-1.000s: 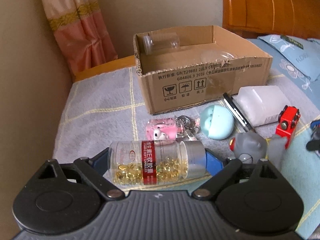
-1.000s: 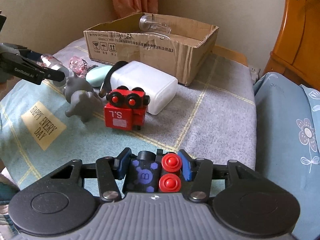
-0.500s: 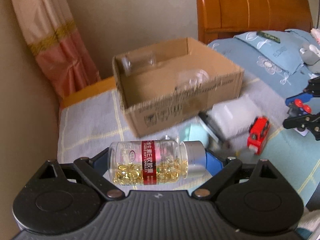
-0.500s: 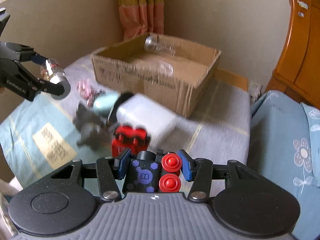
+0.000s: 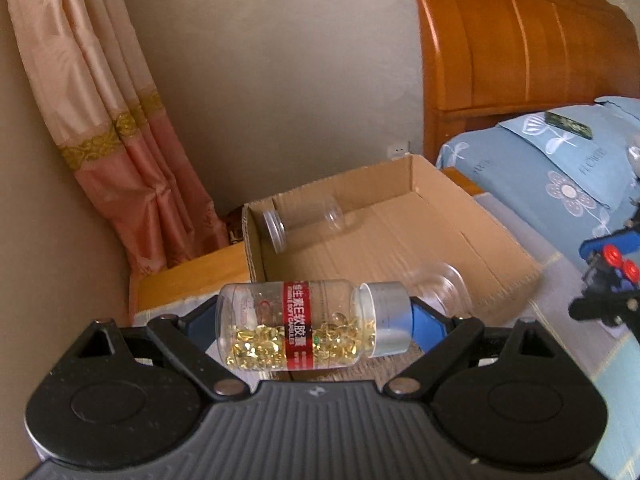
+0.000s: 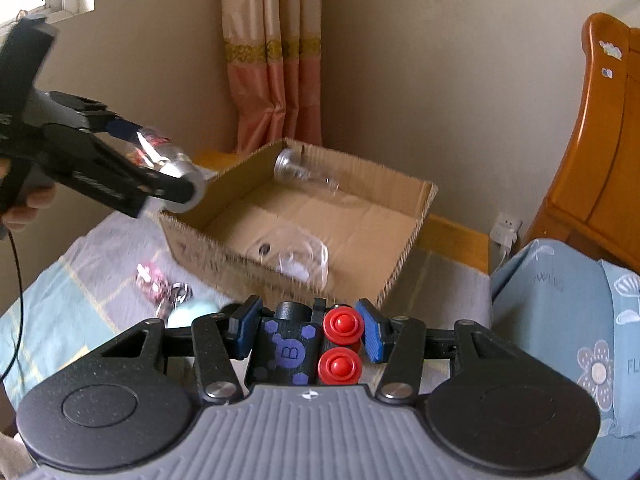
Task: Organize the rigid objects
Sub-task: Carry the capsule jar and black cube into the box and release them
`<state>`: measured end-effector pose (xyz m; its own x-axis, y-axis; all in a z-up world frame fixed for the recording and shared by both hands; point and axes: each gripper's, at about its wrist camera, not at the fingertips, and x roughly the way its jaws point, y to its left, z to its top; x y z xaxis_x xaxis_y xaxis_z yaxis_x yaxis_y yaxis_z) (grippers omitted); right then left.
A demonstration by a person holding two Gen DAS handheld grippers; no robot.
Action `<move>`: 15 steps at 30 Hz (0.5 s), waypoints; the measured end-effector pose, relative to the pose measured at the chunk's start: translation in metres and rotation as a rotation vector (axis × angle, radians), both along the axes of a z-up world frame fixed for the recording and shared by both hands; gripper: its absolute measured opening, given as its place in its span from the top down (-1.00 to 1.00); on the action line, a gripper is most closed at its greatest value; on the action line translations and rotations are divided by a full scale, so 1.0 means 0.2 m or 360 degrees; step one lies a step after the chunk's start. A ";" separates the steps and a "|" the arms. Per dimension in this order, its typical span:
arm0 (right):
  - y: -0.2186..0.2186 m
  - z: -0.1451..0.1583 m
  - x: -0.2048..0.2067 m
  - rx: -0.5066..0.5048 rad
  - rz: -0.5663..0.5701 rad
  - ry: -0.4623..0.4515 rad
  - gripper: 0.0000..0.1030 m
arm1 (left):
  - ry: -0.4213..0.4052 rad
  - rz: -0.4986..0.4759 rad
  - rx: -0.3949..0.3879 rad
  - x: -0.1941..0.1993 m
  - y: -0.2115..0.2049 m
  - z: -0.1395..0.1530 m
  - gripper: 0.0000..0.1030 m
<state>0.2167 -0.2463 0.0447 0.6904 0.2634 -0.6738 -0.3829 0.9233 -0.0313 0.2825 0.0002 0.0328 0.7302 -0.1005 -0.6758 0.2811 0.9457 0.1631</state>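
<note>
- Cardboard box (image 6: 404, 236), open at the top, sits on the bed cover (image 6: 80, 264) near the room's corner, and we see into it from both wrist cameras.
- Inside the box we see two clear empty jars lying on their sides: one jar (image 5: 302, 222) against the far wall, the other jar (image 6: 298, 258) close to the near wall.
- Our left gripper (image 5: 316, 320) pinches a clear capsule bottle (image 5: 312, 326) end to end, one pad on its base and the other on its silver cap, so its fingers stand wide apart.
- The bottle lies crosswise in the air above the box's near corner. It has a red label band, and yellow softgel capsules are heaped along its lower side, filling less than half of it.
- Our right gripper (image 6: 306, 336) is pressed tight on a small black toy block (image 6: 308, 350) with purple spots, a letter B and two red knobs. It is held off the bed, in front of the box's near wall.
- On the cover left of the box lie a pink keyring charm (image 6: 150, 280) and a pale blue round object (image 6: 192, 312), both outside the box.
</note>
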 end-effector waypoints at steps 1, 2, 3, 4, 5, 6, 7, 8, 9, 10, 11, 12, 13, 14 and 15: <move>0.01 0.01 0.01 0.0000 0.0001 -0.0003 -0.09 | 0.0002 0.0025 -0.0013 0.03 0.00 -0.01 -0.83; 0.01 0.01 0.03 0.0002 0.0004 -0.0004 -0.09 | 0.0011 0.0035 -0.0031 0.04 0.00 -0.02 -0.85; 0.01 0.01 0.04 0.0006 0.0006 -0.0003 -0.09 | 0.0027 0.0031 -0.0046 0.06 0.00 -0.03 -0.85; 0.02 0.01 0.05 0.0006 0.0008 -0.0001 -0.09 | 0.0030 0.0034 -0.0049 0.07 0.01 -0.04 -0.85; 0.02 0.01 0.06 0.0004 0.0011 -0.0001 -0.09 | 0.0024 0.0047 -0.0045 0.07 0.01 -0.04 -0.86; 0.03 0.02 0.07 0.0001 0.0014 0.0001 -0.09 | 0.0025 0.0051 -0.0042 0.07 0.01 -0.05 -0.86; 0.04 0.02 0.07 0.0000 0.0016 0.0002 -0.09 | 0.0031 0.0044 -0.0042 0.07 0.01 -0.05 -0.86; 0.04 0.02 0.08 -0.0002 0.0019 0.0004 -0.09 | 0.0036 0.0035 -0.0045 0.06 0.02 -0.05 -0.86; 0.05 0.02 0.09 -0.0003 0.0023 0.0007 -0.09 | 0.0042 0.0032 -0.0048 0.05 0.02 -0.06 -0.87; 0.06 0.02 0.10 -0.0001 0.0024 0.0011 -0.09 | 0.0050 0.0031 -0.0049 0.04 0.03 -0.06 -0.87; 0.06 0.02 0.12 -0.0001 0.0026 0.0014 -0.09 | 0.0053 0.0029 -0.0051 0.02 0.03 -0.06 -0.88; 0.07 0.02 0.13 -0.0005 0.0030 0.0014 -0.09 | 0.0055 0.0024 -0.0054 0.01 0.03 -0.06 -0.88; 0.08 0.02 0.15 -0.0009 0.0033 0.0014 -0.09 | 0.0054 0.0020 -0.0061 -0.02 0.04 -0.06 -0.89; 0.09 0.03 0.17 -0.0014 0.0033 0.0015 -0.09 | 0.0050 0.0018 -0.0068 -0.03 0.05 -0.06 -0.89; 0.10 0.03 0.19 -0.0018 0.0031 0.0020 -0.09 | 0.0045 0.0020 -0.0075 -0.05 0.06 -0.06 -0.90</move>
<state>0.2553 -0.2271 0.0503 0.6767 0.2693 -0.6852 -0.4015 0.9151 -0.0368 0.2733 0.0119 0.0208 0.7121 -0.1239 -0.6910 0.2731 0.9557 0.1101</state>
